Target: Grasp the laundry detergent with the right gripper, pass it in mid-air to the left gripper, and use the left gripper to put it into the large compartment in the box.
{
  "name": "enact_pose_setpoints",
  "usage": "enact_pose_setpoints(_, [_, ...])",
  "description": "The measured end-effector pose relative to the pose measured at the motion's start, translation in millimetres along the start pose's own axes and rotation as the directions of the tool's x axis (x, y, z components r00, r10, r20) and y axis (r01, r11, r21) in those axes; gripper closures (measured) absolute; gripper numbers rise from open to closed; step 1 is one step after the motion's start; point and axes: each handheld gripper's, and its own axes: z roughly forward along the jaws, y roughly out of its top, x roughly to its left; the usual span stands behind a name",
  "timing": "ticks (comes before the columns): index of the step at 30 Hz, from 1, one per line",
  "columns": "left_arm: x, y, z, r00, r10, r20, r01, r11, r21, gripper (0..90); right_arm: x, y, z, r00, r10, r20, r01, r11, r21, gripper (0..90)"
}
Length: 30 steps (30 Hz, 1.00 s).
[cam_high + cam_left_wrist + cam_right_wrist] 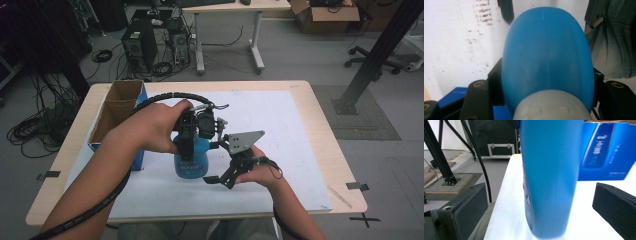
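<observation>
The blue bottle stands upright on the white sheet that covers the bench, just beside the open blue carton at its left. It looks like smooth moulded plastic with a glossy skin, so I judge it stiff enough to take a firm squeeze but slippery, and its tall, narrow body on a small base would tip easily if pushed from the side. How full it is cannot be told, so its weight stays a guess; moderate at most. The surest hold seems to be high up, at the shoulder and neck below the pale cap, where the shape narrows and gives the jaws something to bear on. That is where the left gripper sits, coming down from above, its jaws closed tight on the top of the bottle. The right gripper is low at the bottle's right side, jaws spread wide with the body standing between them, and its pads are clear of the plastic, pressing on nothing.
</observation>
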Motion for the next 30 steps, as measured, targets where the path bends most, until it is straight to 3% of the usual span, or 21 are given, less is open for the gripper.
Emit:
enact_pose_setpoints(5, [5.1,-2.0,-3.0,0.9985,-0.055,0.007,0.055,0.9985,0.003,38.5,-0.4,1.6,-18.6,0.9996,0.000,0.029,0.000,1.000,0.008,0.1])
enact_pose_setpoints(8, [7.9,-2.7,-5.4,0.9944,-0.104,0.014,0.104,0.9945,0.014,38.5,-0.1,1.9,-30.4,0.9990,0.000,0.044,-0.001,1.000,0.017,0.1])
enact_pose_setpoints(11, [11.9,-4.9,-8.5,0.9852,-0.169,0.030,0.168,0.9856,0.016,38.4,0.0,2.3,-41.0,0.9981,-0.003,0.061,0.002,1.000,0.021,0.1])
enact_pose_setpoints(14, [16.1,-6.9,-11.2,0.9723,-0.230,0.040,0.230,0.9731,0.016,38.4,0.1,2.9,-51.7,0.9971,-0.005,0.076,0.003,1.000,0.031,0.1])
enact_pose_setpoints(16, [18.1,-8.7,-13.8,0.9600,-0.277,0.040,0.277,0.9608,0.013,38.4,0.2,2.7,-58.3,0.9960,-0.006,0.089,0.002,0.999,0.044,0.1])
enact_pose_setpoints(20, [23.4,-14.0,-20.5,0.9264,-0.374,0.043,0.374,0.9273,0.000,38.4,0.4,1.9,-68.3,0.9946,-0.005,0.104,-0.001,0.998,0.057,0.1])
enact_pose_setpoints(21, [24.9,-15.4,-22.2,0.9125,-0.407,0.045,0.407,0.9134,-0.004,38.4,0.6,1.7,-71.3,0.9941,-0.005,0.108,-0.001,0.998,0.061,0.1])
enact_pose_setpoints(23, [27.4,-18.2,-25.2,0.8935,-0.446,0.048,0.447,0.8943,-0.010,38.4,0.6,1.3,-75.4,0.9934,-0.006,0.114,-0.002,0.998,0.068,0.1])
enact_pose_setpoints(25, [29.8,-21.1,-29.1,0.8681,-0.494,0.053,0.495,0.8690,-0.011,38.4,0.5,0.8,-80.2,0.9921,-0.002,0.125,-0.007,0.997,0.072,0.1])
enact_pose_setpoints(26, [30.8,-22.0,-30.3,0.8585,-0.510,0.055,0.511,0.8596,-0.009,38.4,0.3,0.6,-82.3,0.9919,0.000,0.127,-0.010,0.997,0.074,0.1])
enact_pose_setpoints(29, [35.2,-26.0,-34.2,0.8199,-0.569,0.067,0.570,0.8219,0.004,38.4,0.1,0.1,-87.0,0.9908,0.002,0.135,-0.013,0.997,0.078,0.1])
enact_pose_setpoints(30, [37.4,-27.9,-35.6,0.8117,-0.580,0.066,0.581,0.8140,0.017,38.4,-0.1,-0.1,-88.5,0.9905,0.002,0.137,-0.014,0.997,0.082,0.1])
